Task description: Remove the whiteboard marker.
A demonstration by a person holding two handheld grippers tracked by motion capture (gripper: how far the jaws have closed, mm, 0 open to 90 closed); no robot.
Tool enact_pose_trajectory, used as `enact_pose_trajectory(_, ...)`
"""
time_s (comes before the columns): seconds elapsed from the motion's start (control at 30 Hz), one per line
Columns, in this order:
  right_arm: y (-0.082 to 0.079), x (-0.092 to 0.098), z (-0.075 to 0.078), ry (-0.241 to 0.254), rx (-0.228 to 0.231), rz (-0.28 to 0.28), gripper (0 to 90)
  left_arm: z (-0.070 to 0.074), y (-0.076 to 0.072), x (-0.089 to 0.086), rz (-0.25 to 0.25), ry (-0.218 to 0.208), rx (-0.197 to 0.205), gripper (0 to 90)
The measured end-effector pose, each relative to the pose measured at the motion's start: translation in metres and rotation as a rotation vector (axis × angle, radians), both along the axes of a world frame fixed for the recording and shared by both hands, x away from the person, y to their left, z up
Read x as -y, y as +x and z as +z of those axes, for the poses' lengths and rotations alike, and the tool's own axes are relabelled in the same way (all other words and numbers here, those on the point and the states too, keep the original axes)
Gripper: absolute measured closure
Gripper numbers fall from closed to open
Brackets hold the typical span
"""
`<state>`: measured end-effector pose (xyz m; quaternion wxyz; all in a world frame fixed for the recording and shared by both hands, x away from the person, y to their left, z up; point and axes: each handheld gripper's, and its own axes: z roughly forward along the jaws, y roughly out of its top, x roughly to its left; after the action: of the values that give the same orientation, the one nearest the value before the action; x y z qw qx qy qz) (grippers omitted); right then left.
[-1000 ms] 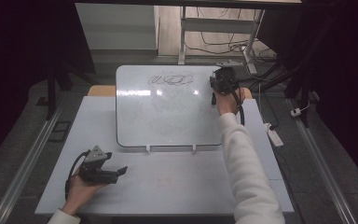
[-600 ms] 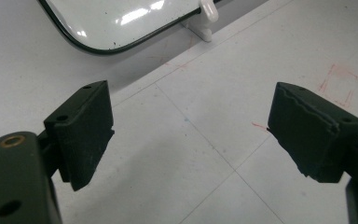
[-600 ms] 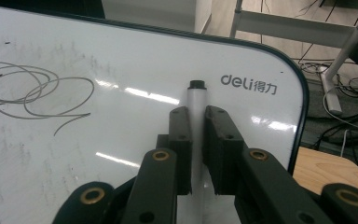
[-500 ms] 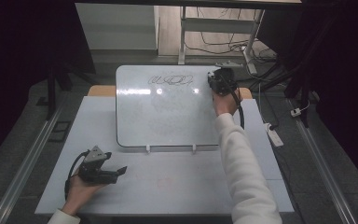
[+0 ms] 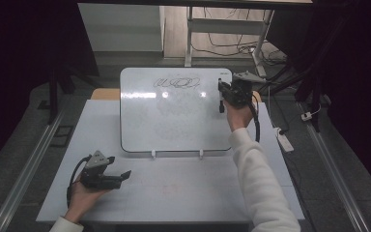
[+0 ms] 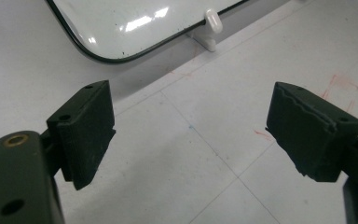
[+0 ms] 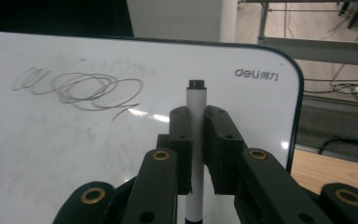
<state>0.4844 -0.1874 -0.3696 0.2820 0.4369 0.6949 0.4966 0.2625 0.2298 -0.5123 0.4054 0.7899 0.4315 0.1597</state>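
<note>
A white whiteboard [image 5: 174, 121] stands propped at the back of the table, with a grey scribble [image 5: 176, 83] near its top edge. At the board's upper right, my right gripper [image 5: 224, 96] is shut on a white marker [image 7: 196, 100] held upright, black tip up. In the right gripper view the scribble [image 7: 79, 91] lies to the left of the marker, on the whiteboard [image 7: 51, 154]. My left gripper [image 5: 121, 175] rests in a hand at the table's near left, jaws wide open and nothing between them [image 6: 191, 126]. The whiteboard's lower corner [image 6: 130, 23] lies ahead of it.
The white table [image 5: 183, 193] carries faint red marks [image 6: 340, 84] and grid lines. Two white clip feet [image 5: 153, 154] hold the board's lower edge. A power strip [image 5: 285, 140] and cables lie on the floor at right. A wooden surface [image 7: 335, 168] shows behind the board.
The right hand with the marker has shifted slightly toward the person along the board's right side. The left gripper has stayed put.
</note>
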Motion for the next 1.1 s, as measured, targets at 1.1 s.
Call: enact_pose_trajectory(1.1, -0.121, -0.022, -0.05, 0.109, 0.036, 0.319, 80.5, 0.06, 0.023, 0.064, -0.102, -0.066, 0.125, 19.2)
